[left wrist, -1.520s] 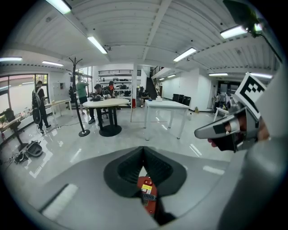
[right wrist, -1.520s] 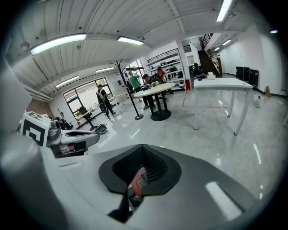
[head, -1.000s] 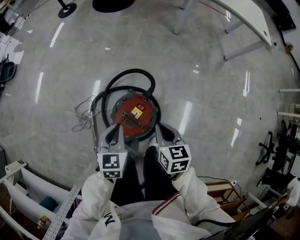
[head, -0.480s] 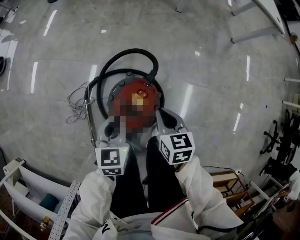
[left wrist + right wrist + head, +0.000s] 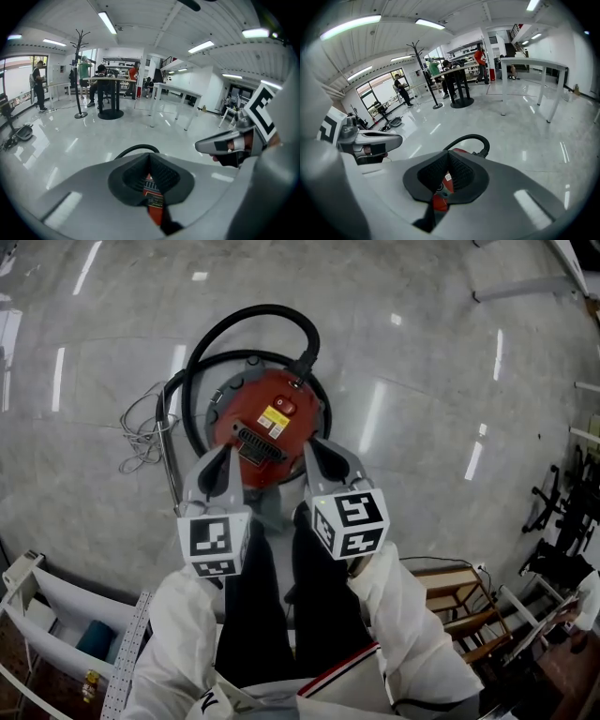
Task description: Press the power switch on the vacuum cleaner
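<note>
Vac = vacuum cleaner, on floor below me. Left gripper & right gripper over its near edge, both clenched, empty. Drop right tip straight onto power switch (top centre, I think); press slow.

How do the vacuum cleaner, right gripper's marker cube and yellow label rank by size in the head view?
1. vacuum cleaner
2. right marker cube, enlarged by being nearer the camera
3. yellow label
</note>
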{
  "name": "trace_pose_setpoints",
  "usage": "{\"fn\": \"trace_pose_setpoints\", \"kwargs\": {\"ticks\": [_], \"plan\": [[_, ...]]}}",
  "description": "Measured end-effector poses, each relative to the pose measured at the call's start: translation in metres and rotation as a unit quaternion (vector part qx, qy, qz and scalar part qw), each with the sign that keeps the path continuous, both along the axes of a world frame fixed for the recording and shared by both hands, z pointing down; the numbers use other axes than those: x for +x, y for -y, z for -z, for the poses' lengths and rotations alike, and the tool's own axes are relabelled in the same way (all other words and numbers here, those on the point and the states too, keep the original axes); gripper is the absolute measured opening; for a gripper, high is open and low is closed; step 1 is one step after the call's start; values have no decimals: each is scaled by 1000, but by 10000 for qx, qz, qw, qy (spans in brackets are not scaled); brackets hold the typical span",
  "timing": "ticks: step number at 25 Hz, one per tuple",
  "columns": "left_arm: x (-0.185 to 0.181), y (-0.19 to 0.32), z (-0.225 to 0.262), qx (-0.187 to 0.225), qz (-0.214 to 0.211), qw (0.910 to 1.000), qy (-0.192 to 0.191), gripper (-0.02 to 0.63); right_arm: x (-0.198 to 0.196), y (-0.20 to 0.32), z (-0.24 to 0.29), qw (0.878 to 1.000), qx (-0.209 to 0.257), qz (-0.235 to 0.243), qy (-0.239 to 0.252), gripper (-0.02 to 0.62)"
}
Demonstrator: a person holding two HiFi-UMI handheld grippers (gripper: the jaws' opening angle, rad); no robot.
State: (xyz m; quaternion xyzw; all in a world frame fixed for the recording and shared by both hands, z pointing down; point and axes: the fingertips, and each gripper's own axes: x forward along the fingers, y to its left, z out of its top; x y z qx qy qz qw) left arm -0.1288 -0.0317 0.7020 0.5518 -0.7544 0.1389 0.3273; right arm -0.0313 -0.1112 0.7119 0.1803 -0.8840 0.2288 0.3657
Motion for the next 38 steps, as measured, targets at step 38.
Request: {"fn": "trace_pose_setpoints", "kwargs": {"ticks": [38], "plan": [[-1,-1,-16,13,6,9997,-244,0,-28,25,-142,9894,328,835,-1145,0]]}}
